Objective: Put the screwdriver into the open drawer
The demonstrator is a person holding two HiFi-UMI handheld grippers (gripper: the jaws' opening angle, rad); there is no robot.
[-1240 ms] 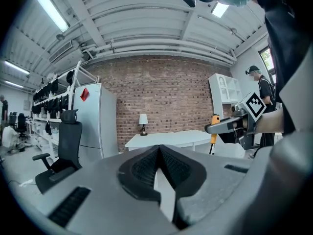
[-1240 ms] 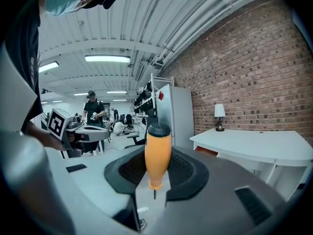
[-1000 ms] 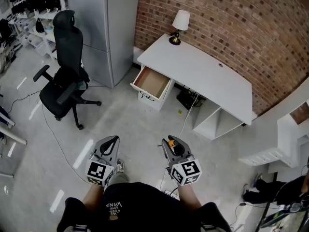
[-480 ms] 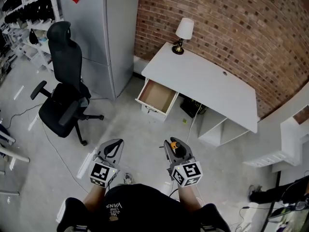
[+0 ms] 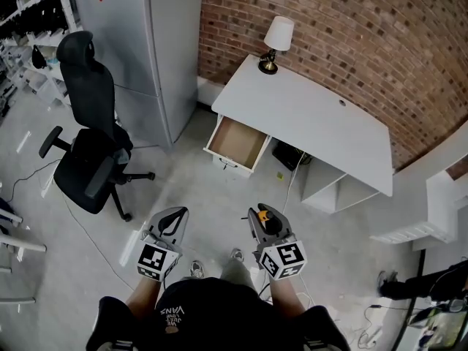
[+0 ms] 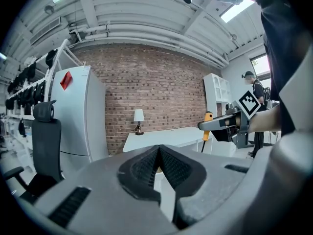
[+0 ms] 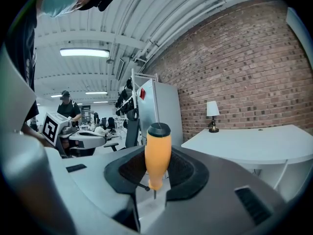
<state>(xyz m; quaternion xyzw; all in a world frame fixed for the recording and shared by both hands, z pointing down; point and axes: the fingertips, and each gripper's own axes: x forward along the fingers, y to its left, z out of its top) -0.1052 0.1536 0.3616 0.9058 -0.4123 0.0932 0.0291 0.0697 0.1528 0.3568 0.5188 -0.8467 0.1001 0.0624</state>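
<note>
- Brick-backed bench (image 5: 314,119) stood well ahead, drawer (image 5: 238,141) open.
- Right gripper (image 5: 262,218) clamped the screwdriver (image 7: 157,151); left gripper (image 5: 170,221) was closed, empty.
- Carrying seemed the step in hand; next called for reaching the drawer.

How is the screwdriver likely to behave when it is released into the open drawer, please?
The screwdriver handle looks round and smooth, so it may roll on the flat drawer floor. It seems rigid, standing upright in the right gripper without sagging.
</note>
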